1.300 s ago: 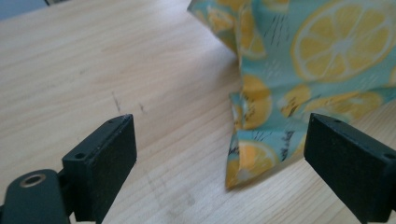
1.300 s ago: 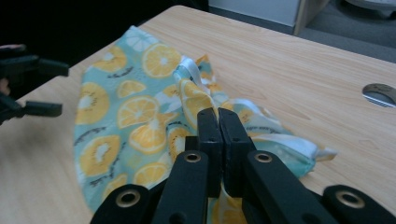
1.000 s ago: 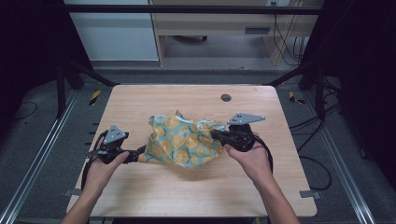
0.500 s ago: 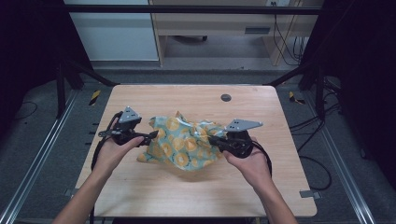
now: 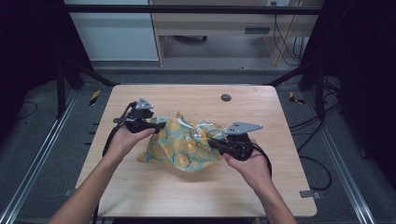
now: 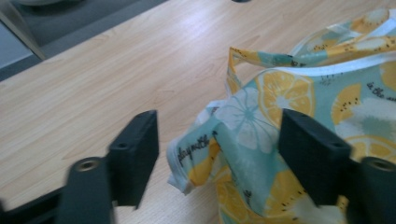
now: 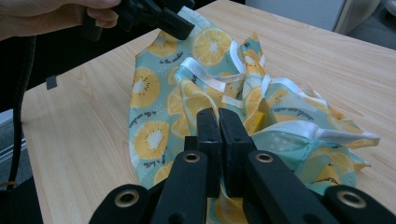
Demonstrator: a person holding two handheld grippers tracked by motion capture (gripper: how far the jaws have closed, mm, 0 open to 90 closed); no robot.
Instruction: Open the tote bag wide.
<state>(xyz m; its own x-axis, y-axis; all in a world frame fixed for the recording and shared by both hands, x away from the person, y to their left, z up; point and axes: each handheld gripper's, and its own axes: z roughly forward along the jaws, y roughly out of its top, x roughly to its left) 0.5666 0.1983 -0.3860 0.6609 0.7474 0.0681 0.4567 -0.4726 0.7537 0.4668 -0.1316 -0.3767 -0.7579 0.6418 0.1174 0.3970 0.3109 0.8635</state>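
Observation:
A teal cloth [image 5: 184, 144] printed with lemon slices and trimmed with white ribbon lies crumpled at the middle of the wooden table [image 5: 187, 196]. My left gripper [image 5: 159, 126] is at the cloth's far left corner. Its jaws have just been closing, and a folded corner of the cloth [image 6: 243, 126] sits between them in the left gripper view [image 6: 219, 154], not pinched from both sides. My right gripper [image 5: 212, 143] is at the cloth's right edge, with its jaws [image 7: 218, 135] shut on the cloth [image 7: 187, 93] and the fabric bunched up around them.
A small dark round grommet [image 5: 226, 97] sits in the tabletop near the far edge. Bare wood surrounds the cloth on all sides. Metal frame rails run along the table's left and right, and cables trail on the floor at the right.
My left hand has moved away from me and to the right, from the cloth's left side to its far left corner. The cloth is more bunched. The right hand has hardly moved.

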